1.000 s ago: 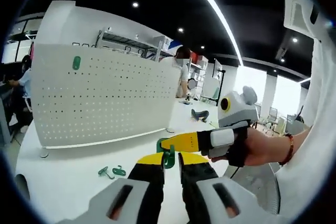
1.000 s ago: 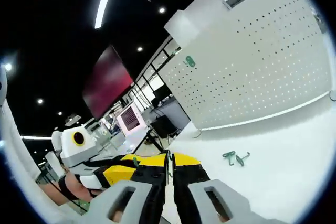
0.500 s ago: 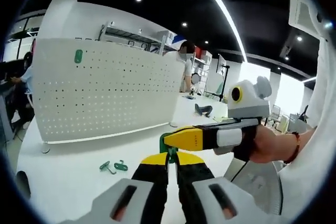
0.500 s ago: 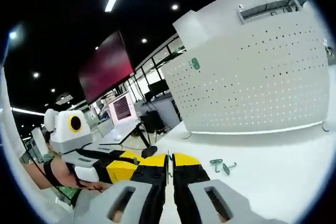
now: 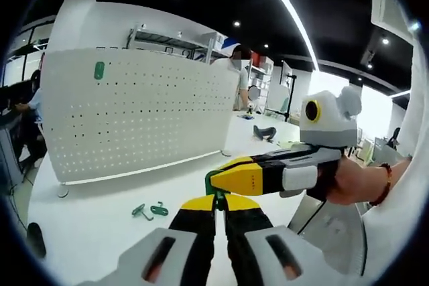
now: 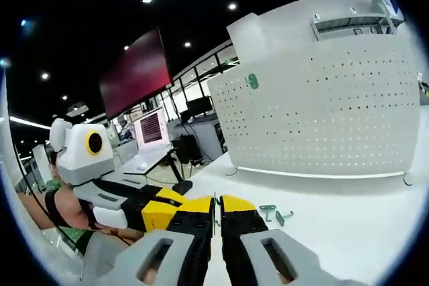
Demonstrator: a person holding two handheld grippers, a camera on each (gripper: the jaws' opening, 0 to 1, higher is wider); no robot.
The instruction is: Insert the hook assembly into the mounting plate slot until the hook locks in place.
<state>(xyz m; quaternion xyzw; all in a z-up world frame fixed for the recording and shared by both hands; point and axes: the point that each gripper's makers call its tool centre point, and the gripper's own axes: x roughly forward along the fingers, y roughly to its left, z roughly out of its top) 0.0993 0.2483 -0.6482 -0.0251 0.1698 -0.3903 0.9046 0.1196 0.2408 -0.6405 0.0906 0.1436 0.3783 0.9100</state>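
Green hook [image 5: 216,191] upright between both grippers' jaws

Left gripper [image 5: 220,200]: grey body, black jaws tipped yellow. Right gripper [image 6: 216,200]: the same colours, with a white-and-yellow housing behind its jaws. Wrist behind it: red bead bracelet [image 5: 384,184], white sleeve [image 5: 409,185].

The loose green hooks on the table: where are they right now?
In the left gripper view the loose green hooks lie on the white table, left of the left gripper, before the pegboard.
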